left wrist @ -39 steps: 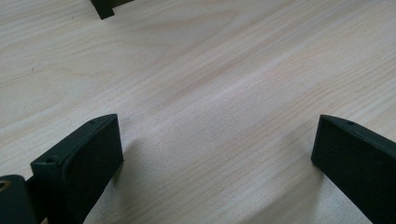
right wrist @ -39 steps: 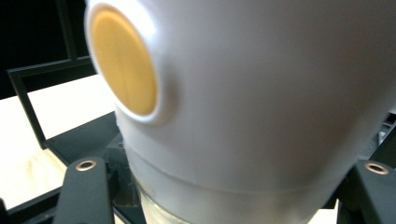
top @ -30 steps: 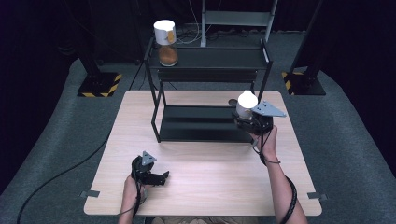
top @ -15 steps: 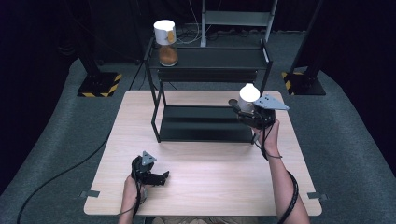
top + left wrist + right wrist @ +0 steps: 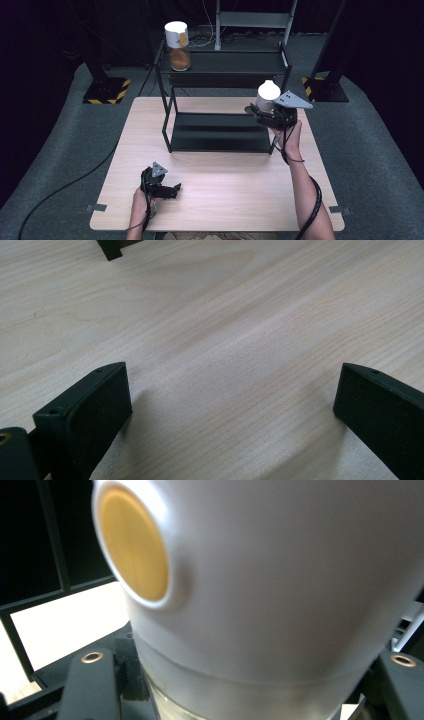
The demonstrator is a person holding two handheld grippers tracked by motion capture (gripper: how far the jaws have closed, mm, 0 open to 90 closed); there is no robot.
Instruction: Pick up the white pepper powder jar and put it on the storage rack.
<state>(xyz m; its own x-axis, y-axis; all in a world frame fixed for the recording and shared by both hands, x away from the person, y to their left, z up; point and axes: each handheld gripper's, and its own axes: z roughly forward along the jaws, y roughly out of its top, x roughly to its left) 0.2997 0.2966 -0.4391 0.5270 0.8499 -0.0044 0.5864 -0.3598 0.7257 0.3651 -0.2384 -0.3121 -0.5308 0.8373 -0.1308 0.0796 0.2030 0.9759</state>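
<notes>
Dark grey carpet lies all around a pale wooden bench (image 5: 215,200), and black stands with yellow stripes wait at the back. On the left near edge of the bench, the person's left hand (image 5: 141,204) holds the left tongs (image 5: 172,191) low over the wood. In the left gripper view its two black jaws stand wide apart with only bare wood between them, so it holds nothing. Farther back, a black metal rack (image 5: 222,65) with two shelves stands on the bench. On the left end of its top shelf sits a jar with a white lid (image 5: 177,46) and something brown inside. To the right, the right hand (image 5: 291,139) holds the right tongs (image 5: 260,112) up by the right end of the rack, above the lower shelf and near the level of the top shelf. These tongs are squeezed tight on a second jar (image 5: 267,96) with a white top. In the right gripper view this jar (image 5: 280,580) sits between the jaws, with a round yellow spot on its white top and clear glass below.
</notes>
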